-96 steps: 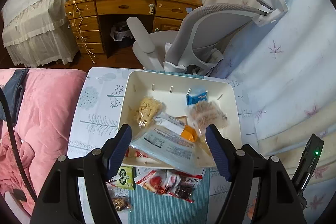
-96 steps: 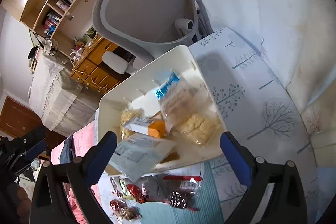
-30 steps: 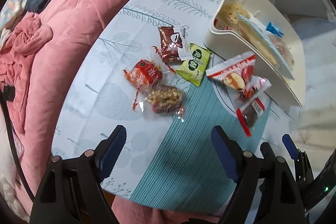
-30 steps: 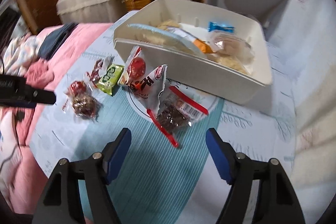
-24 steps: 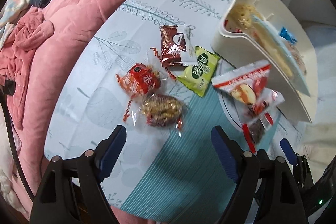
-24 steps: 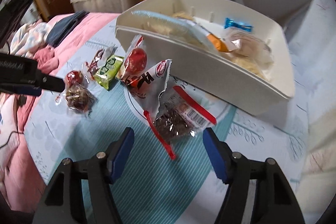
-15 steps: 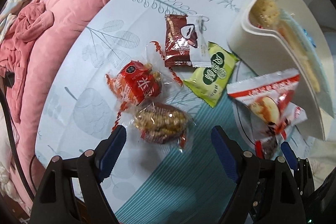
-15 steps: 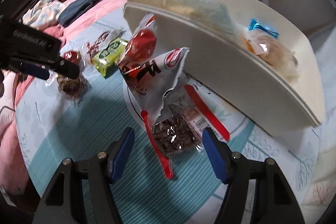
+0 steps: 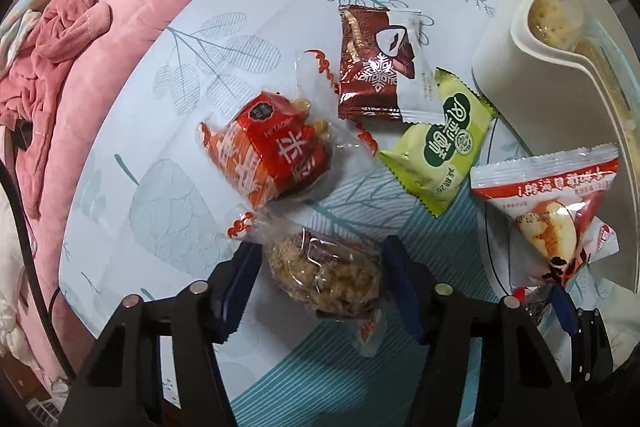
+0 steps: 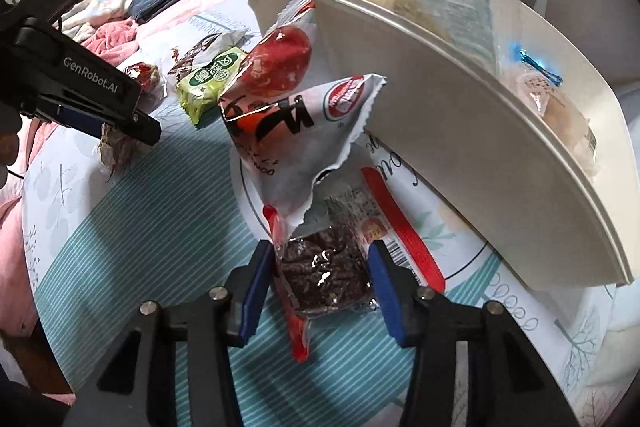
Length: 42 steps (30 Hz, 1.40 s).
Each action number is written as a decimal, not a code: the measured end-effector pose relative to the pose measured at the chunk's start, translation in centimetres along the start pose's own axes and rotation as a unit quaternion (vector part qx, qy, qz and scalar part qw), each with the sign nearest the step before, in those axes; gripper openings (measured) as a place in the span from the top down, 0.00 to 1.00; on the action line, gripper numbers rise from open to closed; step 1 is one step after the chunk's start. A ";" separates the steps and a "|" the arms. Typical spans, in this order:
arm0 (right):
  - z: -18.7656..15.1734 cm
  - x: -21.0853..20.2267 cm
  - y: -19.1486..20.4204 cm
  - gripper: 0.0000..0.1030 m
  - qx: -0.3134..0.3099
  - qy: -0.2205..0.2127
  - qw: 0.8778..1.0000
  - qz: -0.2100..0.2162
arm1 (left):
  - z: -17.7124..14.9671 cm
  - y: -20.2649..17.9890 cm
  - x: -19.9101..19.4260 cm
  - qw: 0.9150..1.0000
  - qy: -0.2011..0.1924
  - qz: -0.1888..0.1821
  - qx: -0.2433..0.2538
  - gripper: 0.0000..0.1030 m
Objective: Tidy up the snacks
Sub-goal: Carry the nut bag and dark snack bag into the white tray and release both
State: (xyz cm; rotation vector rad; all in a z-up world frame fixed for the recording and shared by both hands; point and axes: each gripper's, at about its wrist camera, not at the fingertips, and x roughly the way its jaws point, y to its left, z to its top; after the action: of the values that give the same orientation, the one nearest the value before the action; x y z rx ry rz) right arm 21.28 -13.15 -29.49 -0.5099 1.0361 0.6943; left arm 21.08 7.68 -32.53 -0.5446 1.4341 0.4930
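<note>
Across the upper right sits the white bin. Low centre, the left gripper points straight down, jaws closing around the clear nut-cluster pack; the right gripper, tilted, narrows around the dark snack pouch.

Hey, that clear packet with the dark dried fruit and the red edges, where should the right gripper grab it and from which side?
Grip the clear packet of dark dried fruit across its plump filled middle, coming down from above. It lies flat on the cloth; its red strips are thin. The right gripper already straddles that middle, its jaws closing in, pads at both sides.
</note>
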 end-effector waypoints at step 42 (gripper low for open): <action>4.8 -14.2 -2.5 0.54 0.176 -0.079 0.977 0.087 | 1.0 -7.3 -21.7 0.982 -0.076 -0.075 0.158 0.49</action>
State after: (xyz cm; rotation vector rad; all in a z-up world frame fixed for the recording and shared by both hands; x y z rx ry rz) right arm 21.28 -15.55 -14.47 -0.0549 1.0337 0.6744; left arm 24.68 2.79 -10.48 -0.3479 1.2815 0.1761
